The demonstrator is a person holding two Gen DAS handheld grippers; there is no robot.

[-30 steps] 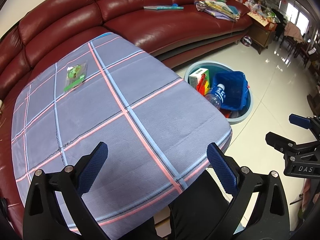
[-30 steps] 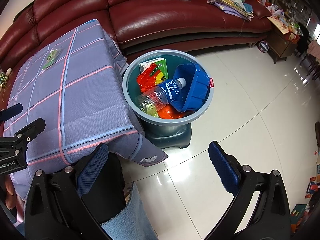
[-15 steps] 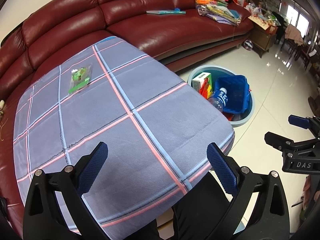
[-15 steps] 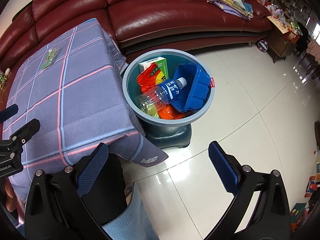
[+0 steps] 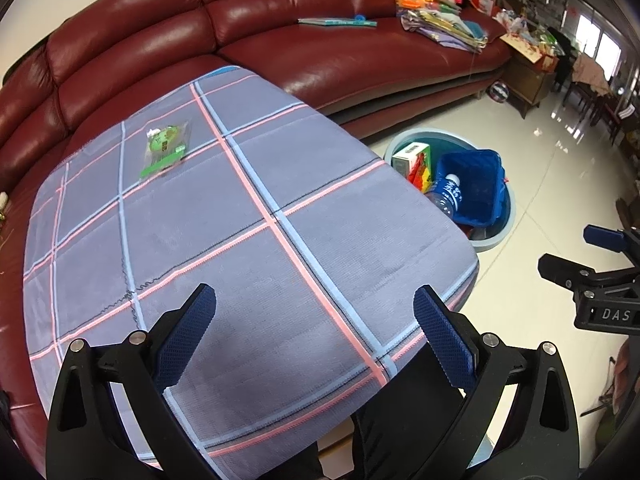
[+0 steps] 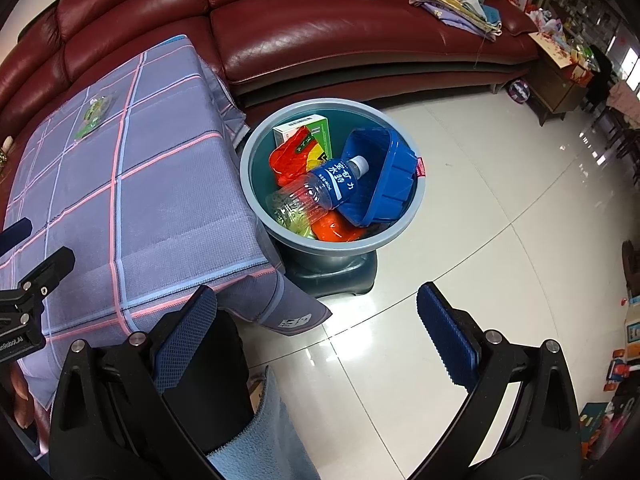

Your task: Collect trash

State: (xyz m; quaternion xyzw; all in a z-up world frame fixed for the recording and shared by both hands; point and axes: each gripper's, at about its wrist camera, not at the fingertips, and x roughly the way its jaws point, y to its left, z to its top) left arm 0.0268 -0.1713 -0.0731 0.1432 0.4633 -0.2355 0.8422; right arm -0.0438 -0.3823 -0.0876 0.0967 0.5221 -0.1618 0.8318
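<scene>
A green plastic wrapper [image 5: 165, 147] lies on the far left part of the checked tablecloth [image 5: 240, 240]; it also shows in the right wrist view [image 6: 94, 114]. A grey-blue trash bin [image 6: 256, 148] stands on the floor beside the table and holds a clear bottle [image 6: 316, 194], a blue tray [image 6: 384, 184], a white and green box [image 6: 304, 130] and orange wrappers [image 6: 292, 154]. My left gripper [image 5: 314, 336] is open and empty above the table's near edge. My right gripper [image 6: 316, 334] is open and empty above the floor, in front of the bin.
A dark red leather sofa [image 5: 320, 52] curves behind the table, with a book [image 5: 336, 21] and a pile of papers and toys [image 5: 440, 20] on it. A shiny tiled floor [image 6: 500, 220] lies to the right. A wooden side table [image 5: 528, 76] stands past the sofa's end.
The left gripper has drawn back and risen a little, so the table and wrapper sit lower in its view. The right gripper has barely moved. Both stay open.
</scene>
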